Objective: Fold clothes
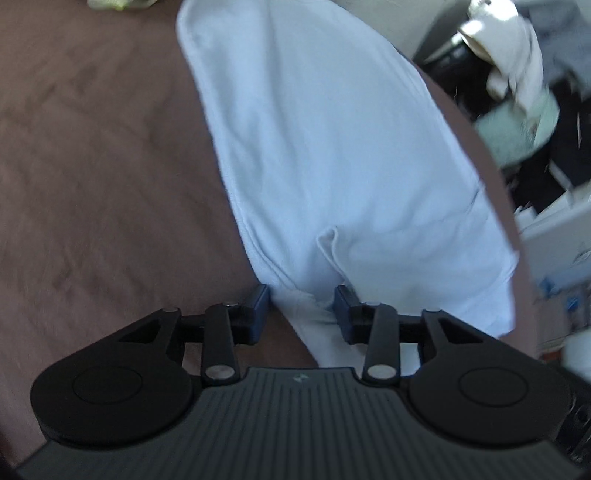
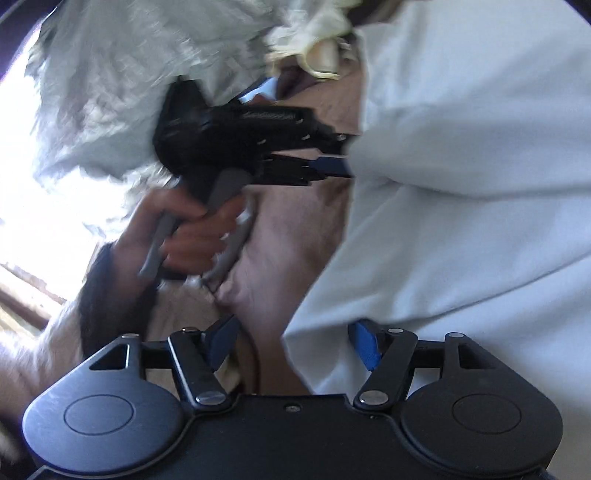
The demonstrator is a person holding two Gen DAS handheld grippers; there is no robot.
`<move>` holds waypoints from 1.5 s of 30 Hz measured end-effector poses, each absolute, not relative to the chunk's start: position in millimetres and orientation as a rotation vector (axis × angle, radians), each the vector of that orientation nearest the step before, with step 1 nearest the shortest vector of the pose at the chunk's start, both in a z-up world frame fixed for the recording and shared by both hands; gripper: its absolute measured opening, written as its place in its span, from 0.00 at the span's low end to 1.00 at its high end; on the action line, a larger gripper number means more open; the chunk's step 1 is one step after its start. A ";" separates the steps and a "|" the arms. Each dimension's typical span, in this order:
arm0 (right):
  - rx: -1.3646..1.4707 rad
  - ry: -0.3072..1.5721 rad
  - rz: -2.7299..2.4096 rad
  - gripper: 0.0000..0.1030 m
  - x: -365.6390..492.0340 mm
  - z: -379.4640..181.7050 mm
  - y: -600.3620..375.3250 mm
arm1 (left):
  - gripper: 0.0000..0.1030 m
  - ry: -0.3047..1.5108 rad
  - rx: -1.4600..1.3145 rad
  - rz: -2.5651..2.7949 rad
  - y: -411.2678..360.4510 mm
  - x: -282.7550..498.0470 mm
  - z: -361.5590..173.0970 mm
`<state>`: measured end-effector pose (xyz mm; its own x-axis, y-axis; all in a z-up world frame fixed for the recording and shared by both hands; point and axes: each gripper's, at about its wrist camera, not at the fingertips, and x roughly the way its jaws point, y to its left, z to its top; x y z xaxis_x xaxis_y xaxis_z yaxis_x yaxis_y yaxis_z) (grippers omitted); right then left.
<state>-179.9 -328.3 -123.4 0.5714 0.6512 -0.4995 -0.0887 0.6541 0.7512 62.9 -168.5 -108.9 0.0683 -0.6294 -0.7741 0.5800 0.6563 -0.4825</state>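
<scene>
A white garment lies folded lengthwise on the brown bed cover. My left gripper is open, its blue pads either side of the garment's near bunched corner. In the right wrist view the same white garment fills the right side. My right gripper is open, with the garment's near edge lying between its pads. The left gripper shows there from the side, held by a hand, its fingers at the garment's edge.
A pale green cloth lies at the far edge of the bed. A cluttered pile of clothes and boxes stands beyond the bed's right edge. A fluffy grey-white blanket and yellowish cloth lie past the left gripper.
</scene>
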 end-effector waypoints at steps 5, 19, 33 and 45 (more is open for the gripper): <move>0.658 0.792 0.447 0.08 -182.2 -127.9 -310.3 | 0.08 1.072 -0.051 -0.865 -159.3 45.3 -84.1; 0.037 0.790 0.532 0.25 -223.1 -98.1 -253.5 | 0.10 0.821 0.106 -0.696 -149.3 21.1 -52.7; 0.548 0.569 0.018 0.46 -306.3 -57.3 -457.0 | 0.48 1.119 0.062 -0.923 -197.9 -16.9 -84.0; 0.816 0.477 -0.461 0.69 -334.6 -89.9 -638.4 | 0.09 0.999 -0.051 -0.942 -193.4 -24.6 -76.1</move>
